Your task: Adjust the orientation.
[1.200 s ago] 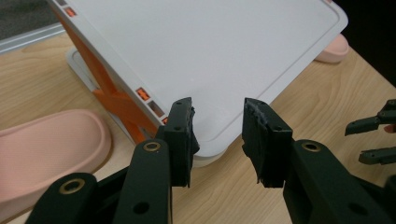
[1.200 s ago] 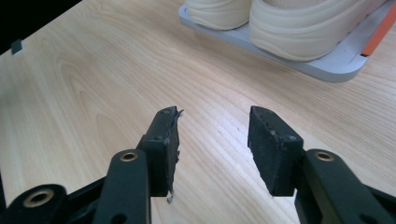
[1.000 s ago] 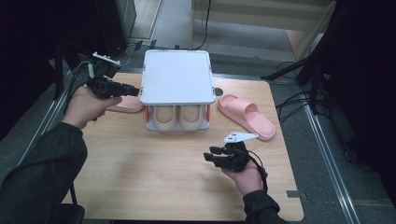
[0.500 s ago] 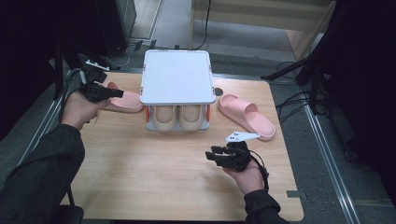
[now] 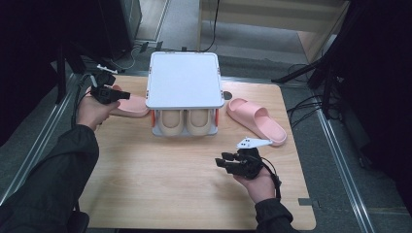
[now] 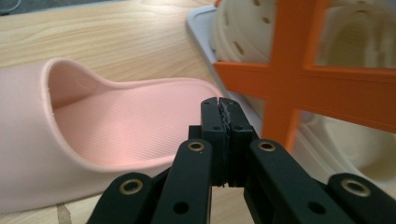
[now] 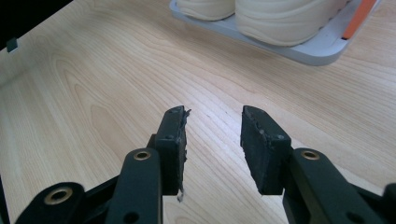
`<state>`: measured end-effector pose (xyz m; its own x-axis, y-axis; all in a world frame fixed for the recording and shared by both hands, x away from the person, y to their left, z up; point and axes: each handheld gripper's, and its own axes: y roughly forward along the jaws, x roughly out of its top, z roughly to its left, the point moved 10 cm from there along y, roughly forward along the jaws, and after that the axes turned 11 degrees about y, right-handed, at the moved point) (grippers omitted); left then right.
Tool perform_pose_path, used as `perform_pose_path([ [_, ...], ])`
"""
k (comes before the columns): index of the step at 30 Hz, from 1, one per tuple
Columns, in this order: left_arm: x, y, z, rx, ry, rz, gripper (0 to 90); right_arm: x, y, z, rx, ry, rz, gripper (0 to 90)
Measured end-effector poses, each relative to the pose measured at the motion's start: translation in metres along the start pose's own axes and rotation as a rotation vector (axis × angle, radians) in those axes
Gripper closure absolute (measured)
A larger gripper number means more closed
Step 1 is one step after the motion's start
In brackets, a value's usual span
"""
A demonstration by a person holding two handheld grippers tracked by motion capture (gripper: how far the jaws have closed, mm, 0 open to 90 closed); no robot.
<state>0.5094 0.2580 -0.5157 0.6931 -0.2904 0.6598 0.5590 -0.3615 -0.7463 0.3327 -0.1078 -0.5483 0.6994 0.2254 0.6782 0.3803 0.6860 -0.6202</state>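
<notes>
The left tool has its jaws pressed flat together with nothing between them, the tips hovering just over the open heel end of a pink slipper. That slipper lies on the wooden surface at the left side of a small shoe rack, its toe end close beside the rack's orange side frame. In the high view the left tool sits over the slipper's left part, held by the person's left hand.

The rack has a white flat top, a grey base tray and orange uprights. On its lower level stands a pair of cream perforated shoes, side by side, toes toward the person.

The right tool rests low over bare wood with its jaws apart and empty, pointing toward the rack's front. In the high view it lies at the front right of the surface. A second pink slipper lies to the right of the rack, well apart from both tools.
</notes>
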Motion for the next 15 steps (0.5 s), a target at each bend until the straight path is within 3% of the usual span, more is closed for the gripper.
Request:
perform_pose_path([
  [10,-0.021,0.025,0.031,0.044,-0.079,0.013,89.2,-0.008,-0.006,-0.007,-0.05,-0.008,0.002,61.2],
  [15,-0.035,0.039,0.037,0.061,-0.081,0.044,89.2,-0.009,-0.006,-0.006,-0.053,-0.006,0.002,61.0],
])
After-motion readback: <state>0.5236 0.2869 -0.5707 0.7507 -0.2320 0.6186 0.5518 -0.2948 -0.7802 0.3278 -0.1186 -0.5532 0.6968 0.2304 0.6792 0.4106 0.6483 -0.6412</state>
